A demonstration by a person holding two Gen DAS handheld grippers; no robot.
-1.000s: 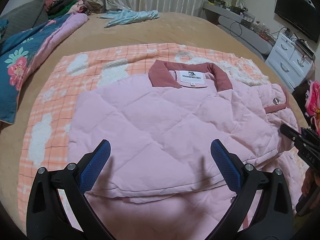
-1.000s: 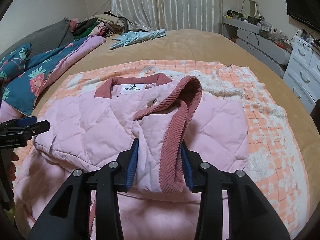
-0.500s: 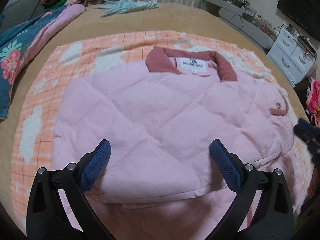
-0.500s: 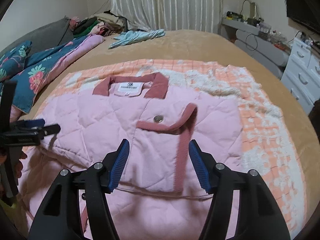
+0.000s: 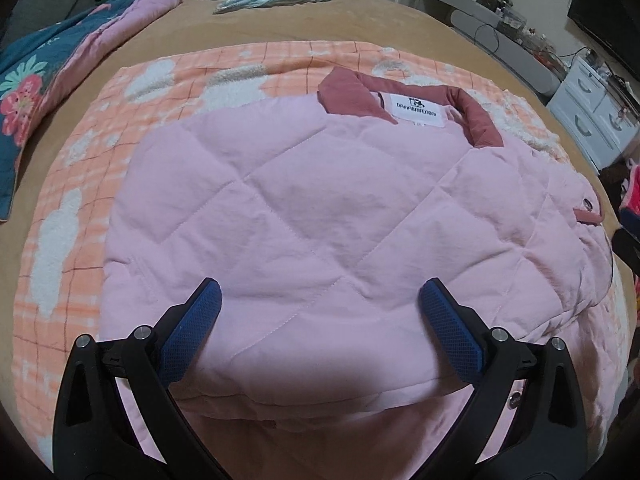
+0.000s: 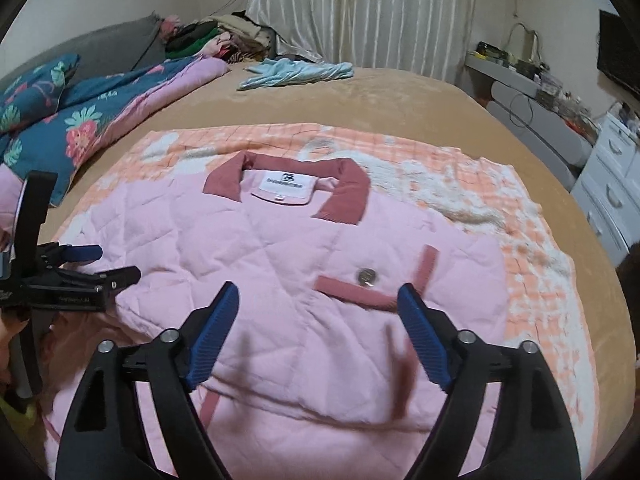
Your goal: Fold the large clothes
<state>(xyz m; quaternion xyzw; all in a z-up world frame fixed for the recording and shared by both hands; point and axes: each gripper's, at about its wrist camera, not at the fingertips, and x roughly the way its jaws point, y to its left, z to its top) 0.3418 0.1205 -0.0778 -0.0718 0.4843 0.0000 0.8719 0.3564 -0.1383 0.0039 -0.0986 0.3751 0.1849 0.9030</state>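
Bed with tan cover fills the room; curtain behind, white drawers at right. Orange checked blanket lies on it, pink quilted jacket flat on top, collar far side. Left gripper hovers over the jacket, jaws wide, nothing between. Right gripper has just been opening, jaws wide over the cuff, not pinching it. Bare cover past the blanket edges.

A wide bed with a tan cover fills the room, pale striped curtains hanging behind it. White drawers and a dark screen stand along the right wall; heaped clothes lie at the far left corner.
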